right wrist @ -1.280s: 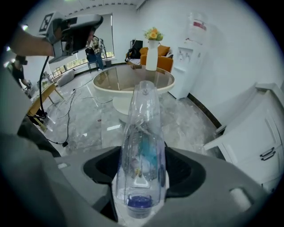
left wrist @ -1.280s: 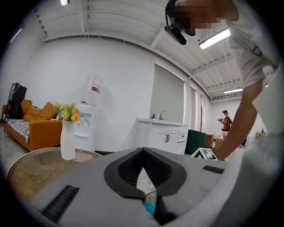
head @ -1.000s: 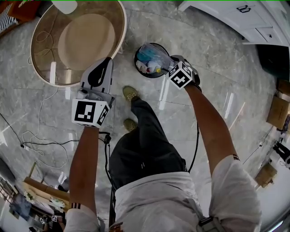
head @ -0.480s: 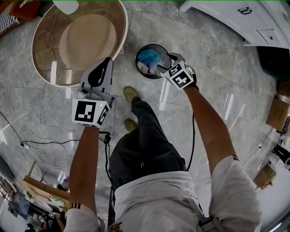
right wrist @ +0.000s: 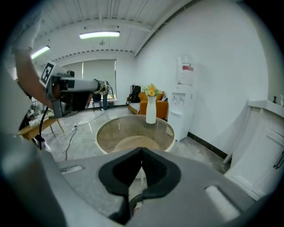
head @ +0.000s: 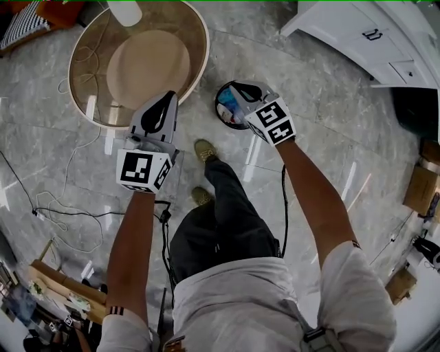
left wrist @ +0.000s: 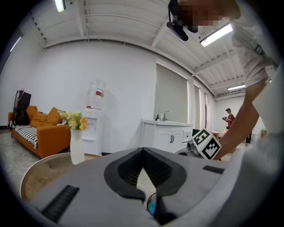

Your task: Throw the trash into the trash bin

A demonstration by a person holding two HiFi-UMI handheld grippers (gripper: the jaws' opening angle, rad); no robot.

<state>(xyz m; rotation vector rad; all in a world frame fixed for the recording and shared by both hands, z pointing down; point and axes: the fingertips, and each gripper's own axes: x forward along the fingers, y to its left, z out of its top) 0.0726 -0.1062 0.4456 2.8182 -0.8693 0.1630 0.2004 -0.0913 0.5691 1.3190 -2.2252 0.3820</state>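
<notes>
Your trash (head: 229, 110) is in the trash bin (head: 218, 118): a blue bag with some lighter scraps beside it lies inside the black rim. The bin stands on the marble floor (head: 323, 89) at about 1 o'clock from your front shoe (head: 203, 147).

Your right gripper (head: 234, 87) hangs above the bin, over its 12 o'clock edge. Its fingers have just been closing and now meet with nothing between them; the right gripper view shows only a thin slit at the tips. Your left gripper (head: 170, 97) is held up near the bin's 9 o'clock side, above the floor beside the round glass worktop (head: 77, 82). Its fingers are closed as well and grip nothing; through the gap lower down in the left gripper view you can just see the blue of the bag.

By my reading, the drop itself is done and you are at the close of this step, with both tools empty.

Next, look for anything left to collect. No loose rubbish shows on the floor in these views, and the worktop at 10 o'clock carries only a white vase (head: 124, 11), so I cannot point you at a next piece. If more lies out of view, you will need to part the fingers before reaching for it. Otherwise, draw the right gripper back toward you and keep it clear of the bin's rim so you do not knock it.
</notes>
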